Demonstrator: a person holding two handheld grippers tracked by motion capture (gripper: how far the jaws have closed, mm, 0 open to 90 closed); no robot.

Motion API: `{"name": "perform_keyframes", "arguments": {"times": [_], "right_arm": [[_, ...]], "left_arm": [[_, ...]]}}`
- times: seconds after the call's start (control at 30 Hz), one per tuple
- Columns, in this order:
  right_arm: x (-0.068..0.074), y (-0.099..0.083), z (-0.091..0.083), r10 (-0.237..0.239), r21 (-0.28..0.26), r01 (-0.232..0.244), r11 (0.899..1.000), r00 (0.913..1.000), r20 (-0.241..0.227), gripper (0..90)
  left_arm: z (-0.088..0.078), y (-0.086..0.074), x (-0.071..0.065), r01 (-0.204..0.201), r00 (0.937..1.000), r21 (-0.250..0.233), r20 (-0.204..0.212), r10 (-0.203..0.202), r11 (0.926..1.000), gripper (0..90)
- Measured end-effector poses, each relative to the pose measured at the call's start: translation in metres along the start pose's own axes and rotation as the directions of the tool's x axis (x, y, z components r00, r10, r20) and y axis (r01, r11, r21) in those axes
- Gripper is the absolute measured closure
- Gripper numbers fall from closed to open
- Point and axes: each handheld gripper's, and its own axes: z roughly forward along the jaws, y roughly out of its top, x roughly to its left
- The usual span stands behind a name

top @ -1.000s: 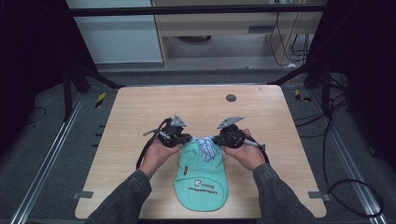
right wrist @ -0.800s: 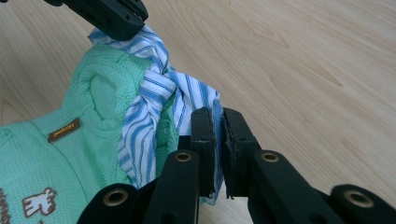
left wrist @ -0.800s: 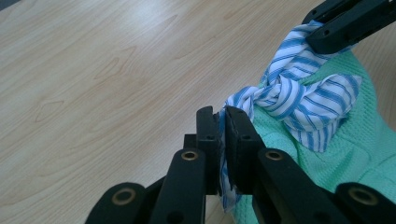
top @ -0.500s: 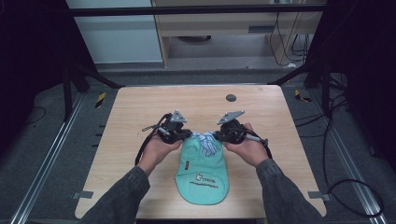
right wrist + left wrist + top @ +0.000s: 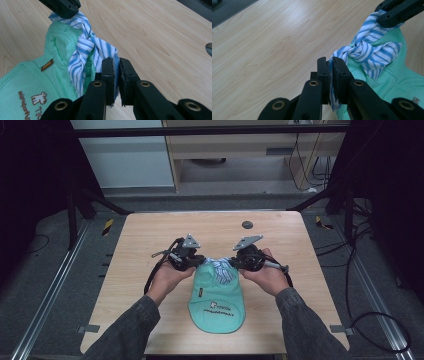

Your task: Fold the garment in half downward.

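A mint-green knit garment (image 5: 217,306) with a small printed logo lies on the wooden table (image 5: 145,240), its top end raised between the two grippers. A blue-and-white striped cloth (image 5: 220,268) is twisted at that top end. My left gripper (image 5: 330,61) is shut on one end of the striped cloth (image 5: 367,53), with the green knit (image 5: 392,80) just behind. My right gripper (image 5: 117,62) is shut on the other end of the striped cloth (image 5: 85,47), beside the green knit (image 5: 30,82). In the high view the left gripper (image 5: 198,263) and right gripper (image 5: 235,263) face each other across the cloth.
A small dark round disc (image 5: 247,224) sits on the table near its far edge. Bare wood lies to the left, right and far side of the garment. Cables and metal rails run on the floor around the table.
Both hands have risen a little and moved away from the near edge, lifting the top of the garment and drawing it slightly up the table. The grips have stayed shut.
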Motion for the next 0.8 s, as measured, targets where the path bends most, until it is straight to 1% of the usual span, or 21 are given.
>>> {"name": "perform_keyframes", "arguments": {"times": [0.2,0.23,0.33,0.47,0.53,0.6,0.67,0.7,0.8], "right_arm": [[0.000,0.008,-0.005,-0.024,0.001,0.024,1.000,0.9996,0.012,83.4],[0.000,0.009,-0.006,-0.022,0.003,0.022,1.000,0.9997,0.013,83.4],[0.000,0.013,-0.008,-0.028,0.007,0.028,1.000,0.9995,0.017,83.5],[0.000,0.017,-0.009,-0.032,0.005,0.032,0.999,0.9993,0.021,83.5],[0.000,0.018,-0.011,-0.039,0.005,0.038,0.999,0.9990,0.024,83.5],[0.002,0.019,-0.012,-0.044,-0.001,0.044,0.999,0.9987,0.025,83.5],[0.003,0.019,-0.012,-0.050,-0.001,0.050,0.999,0.9985,0.024,83.5],[0.004,0.020,-0.012,-0.059,0.004,0.058,0.998,0.9979,0.027,83.5],[0.003,0.021,-0.012,-0.066,0.011,0.066,0.998,0.9972,0.034,83.6]], "left_arm": [[-0.004,0.005,0.003,-0.001,1.0000,-0.006,-0.006,0.001,1.0000,84.8],[-0.005,0.006,0.003,-0.001,1.0000,-0.008,-0.007,0.001,1.0000,84.8],[-0.006,0.008,0.004,0.011,0.9999,-0.014,-0.008,-0.011,0.9998,84.9],[-0.008,0.010,0.007,0.017,0.9998,-0.024,-0.007,-0.017,0.9996,84.8],[-0.008,0.010,0.008,0.012,0.9999,-0.025,-0.008,-0.012,0.9996,84.8],[-0.009,0.011,0.008,0.005,0.9999,-0.015,-0.014,-0.005,0.9999,84.8],[-0.009,0.011,0.008,0.005,0.9999,-0.015,-0.014,-0.005,0.9999,84.9],[-0.009,0.011,0.008,-0.003,0.9998,-0.016,-0.018,0.003,0.9999,84.8],[-0.008,0.012,0.008,-0.008,0.9997,-0.020,-0.022,0.007,0.9998,84.9]]}}
